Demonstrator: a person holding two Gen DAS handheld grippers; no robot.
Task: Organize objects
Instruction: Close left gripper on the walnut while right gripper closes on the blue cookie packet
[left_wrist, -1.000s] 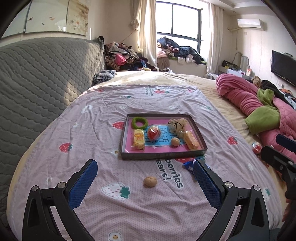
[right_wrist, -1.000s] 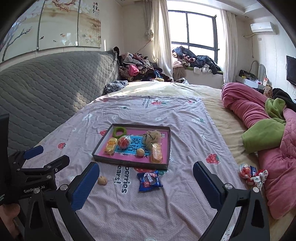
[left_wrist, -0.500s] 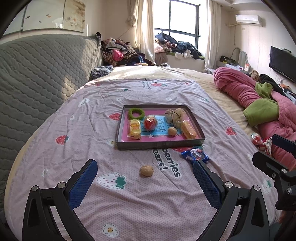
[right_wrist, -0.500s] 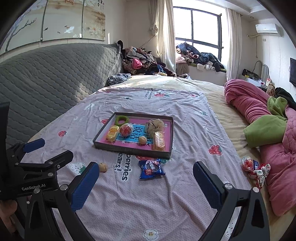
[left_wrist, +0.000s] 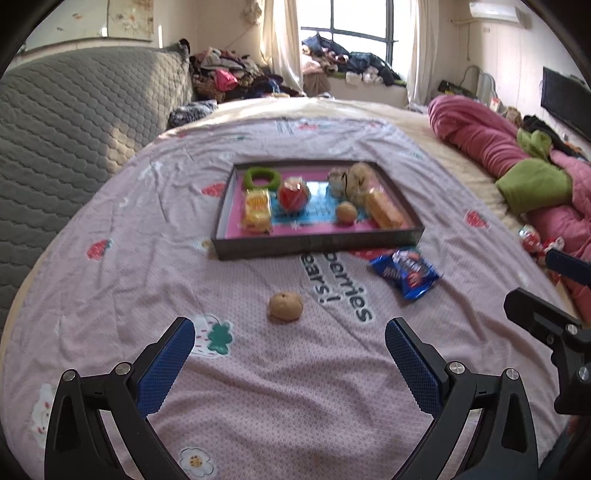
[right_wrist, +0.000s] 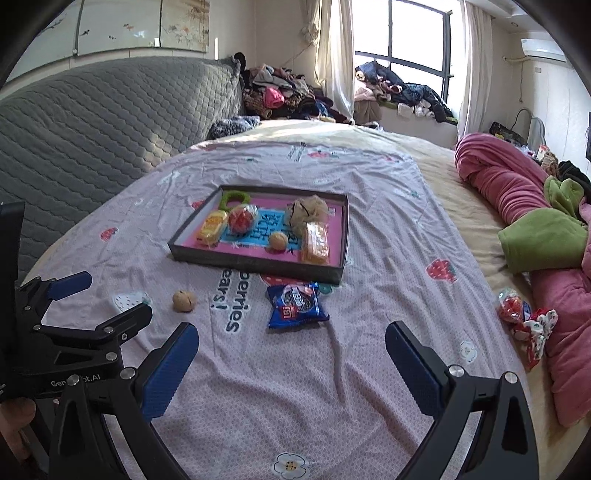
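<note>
Pink quilt (right_wrist: 517, 192); grey headboard (right_wrist: 92, 122); window (right_wrist: 410, 40).

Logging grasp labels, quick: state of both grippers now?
Left gripper: open, holding nothing, above the bedspread.
Right gripper: open, holding nothing.

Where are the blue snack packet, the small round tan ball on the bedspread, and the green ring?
Blue crinkly snack packet (right_wrist: 297, 305), right wrist view, centre of its printed face.
Small round tan ball (left_wrist: 285, 307), left wrist view, its middle.
Green fuzzy ring (left_wrist: 251, 178), left wrist view, left side of its band.

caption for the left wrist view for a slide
Open left gripper faces a walnut and blue snack packet lying outside the filled tray.
</note>
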